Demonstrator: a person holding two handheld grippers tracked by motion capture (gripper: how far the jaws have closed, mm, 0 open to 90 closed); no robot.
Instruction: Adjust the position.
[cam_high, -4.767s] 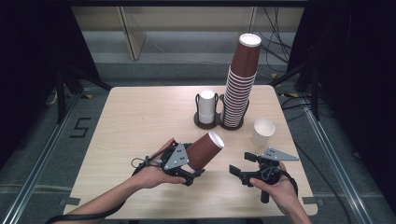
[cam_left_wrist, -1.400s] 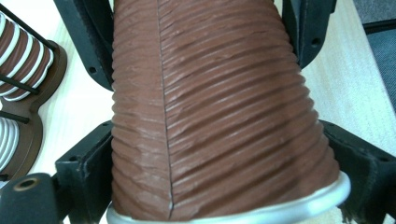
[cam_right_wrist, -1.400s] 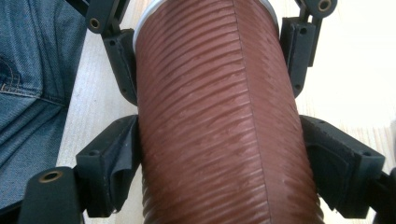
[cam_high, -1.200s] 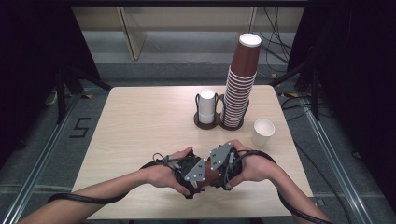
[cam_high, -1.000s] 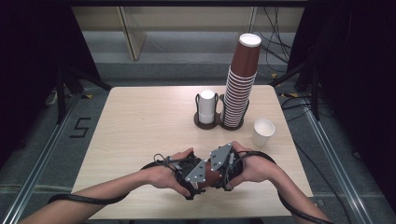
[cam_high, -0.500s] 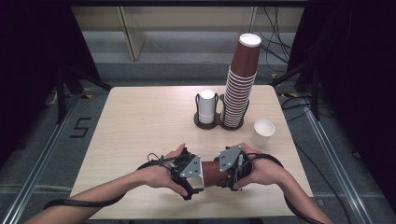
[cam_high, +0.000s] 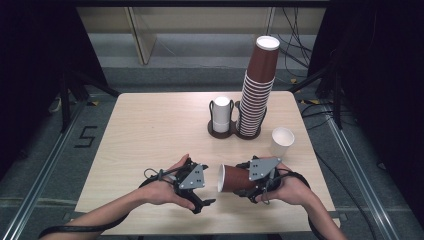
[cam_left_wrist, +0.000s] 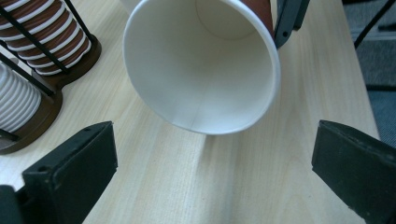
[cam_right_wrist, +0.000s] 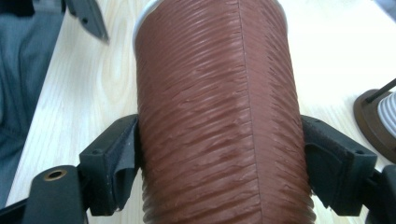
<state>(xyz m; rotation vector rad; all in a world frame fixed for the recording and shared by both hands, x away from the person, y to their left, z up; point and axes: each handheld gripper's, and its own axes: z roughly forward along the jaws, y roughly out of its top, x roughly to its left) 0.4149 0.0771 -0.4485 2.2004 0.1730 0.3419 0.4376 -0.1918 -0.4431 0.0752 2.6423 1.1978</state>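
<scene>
- Brown paper cup (cam_high: 239, 178): ribbed, corrugated outer wall, smooth white inside, tapered round shape; lies sideways above the near edge of the tabletop (cam_high: 150, 130), white mouth facing the left gripper (cam_high: 207, 199).
- Inside of the cup is empty in the left gripper view (cam_left_wrist: 201, 65); the side seam is visible.
- Right gripper (cam_high: 250, 187): black fingers (cam_right_wrist: 112, 163) clamp the cup's lower body from both sides; the cup base is cut off at the bottom of the right gripper view.
- Left gripper: fingers (cam_left_wrist: 74, 172) wide apart, having just been opening, nothing between them; cup mouth is just beyond them, not touching.
- Both grippers carry grey three-cornered plates and trailing cables.
- Tabletop: light wood grain, rounded corners.
- Dark brown two-ring holder (cam_high: 220, 131) at the far middle: one ring holds a short stack of white cups (cam_high: 221, 114), the other a tall, leaning stack of brown ribbed cups (cam_high: 256, 90).
- Single white cup (cam_high: 282, 141) stands upright, mouth up, right of the holder; contents can't be seen.
- Cup counts in the stacks too small to make out.
</scene>
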